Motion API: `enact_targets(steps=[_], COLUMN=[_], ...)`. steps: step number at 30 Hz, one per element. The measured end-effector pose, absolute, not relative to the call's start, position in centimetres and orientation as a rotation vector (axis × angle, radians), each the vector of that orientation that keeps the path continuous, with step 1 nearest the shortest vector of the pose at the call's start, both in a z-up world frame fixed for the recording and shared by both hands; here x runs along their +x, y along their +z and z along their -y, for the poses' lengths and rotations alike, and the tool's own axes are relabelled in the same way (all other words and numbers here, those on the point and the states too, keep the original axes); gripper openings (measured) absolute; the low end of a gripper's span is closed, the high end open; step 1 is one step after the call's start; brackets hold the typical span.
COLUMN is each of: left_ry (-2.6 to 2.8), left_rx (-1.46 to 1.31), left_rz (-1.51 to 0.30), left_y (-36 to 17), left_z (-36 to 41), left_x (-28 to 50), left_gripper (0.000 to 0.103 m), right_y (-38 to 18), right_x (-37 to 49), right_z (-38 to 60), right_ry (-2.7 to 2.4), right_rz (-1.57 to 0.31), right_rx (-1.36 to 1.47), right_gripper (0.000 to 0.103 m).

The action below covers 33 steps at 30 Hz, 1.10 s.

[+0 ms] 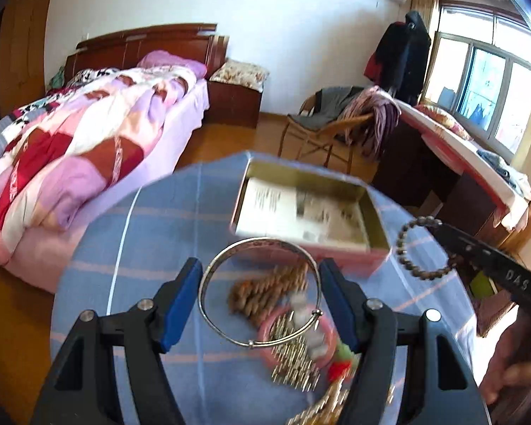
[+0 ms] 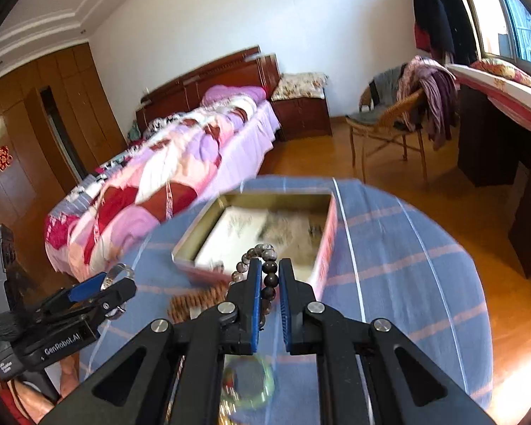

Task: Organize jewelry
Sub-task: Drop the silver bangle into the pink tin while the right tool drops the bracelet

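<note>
My left gripper [image 1: 260, 279] is shut on a silver bangle [image 1: 209, 272], held across its blue pads above the table. Under it lie a brown bead strand [image 1: 269, 288], a pink ring [image 1: 331, 345] and gold chains [image 1: 293, 361]. An open tin box [image 1: 308, 209] with a paper lining stands beyond. My right gripper [image 2: 269, 279] is shut on a dark bead bracelet [image 2: 269, 265], held just before the tin box [image 2: 327, 244]. The bracelet also shows at the right of the left wrist view [image 1: 403, 237], and the left gripper at the left of the right wrist view [image 2: 102, 288].
The round table carries a blue striped cloth [image 1: 166, 233]. A bed [image 1: 88, 134] stands to the left, a wicker chair [image 1: 322, 131] and a desk [image 1: 460, 148] behind. A greenish bangle [image 2: 247, 382] lies under my right gripper.
</note>
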<state>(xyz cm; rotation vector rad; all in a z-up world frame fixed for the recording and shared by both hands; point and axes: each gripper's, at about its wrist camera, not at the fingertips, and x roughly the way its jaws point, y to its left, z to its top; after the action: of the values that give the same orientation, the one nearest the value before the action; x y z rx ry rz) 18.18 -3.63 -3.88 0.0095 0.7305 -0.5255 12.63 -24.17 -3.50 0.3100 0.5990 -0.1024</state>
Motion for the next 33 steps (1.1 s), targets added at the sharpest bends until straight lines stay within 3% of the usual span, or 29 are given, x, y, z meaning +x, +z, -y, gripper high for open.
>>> enact_targets(steps=[14,25,27,33], left_ry=[-0.519,-0.505,-0.486,-0.468], left_rx=[0.065,0.154,0.183,0.194], left_rz=[-0.81,-0.862,-0.875,-0.868], left_y=[-7.4,-9.9,-10.1,-9.2], left_z=[10.4,13.3,13.8,13.6], left_x=[26.1,27.6,27.6,26.7], left_gripper=[0.07,0.07,0.071,0.077], right_y=[-8.3,-10.4,-10.5,-8.9], right_x=[22.1,24.6,24.8,23.8], right_z=[27.0,27.7,27.8,27.1], right_ry=[-0.13,-0.161,-0.175,-0.2], right_rz=[-0.686,-0.74,-0.754,-0.705], right_rx=[0.394,0.323,0.314,0.257], right_gripper=[0.009,0.011,0.029,0.065])
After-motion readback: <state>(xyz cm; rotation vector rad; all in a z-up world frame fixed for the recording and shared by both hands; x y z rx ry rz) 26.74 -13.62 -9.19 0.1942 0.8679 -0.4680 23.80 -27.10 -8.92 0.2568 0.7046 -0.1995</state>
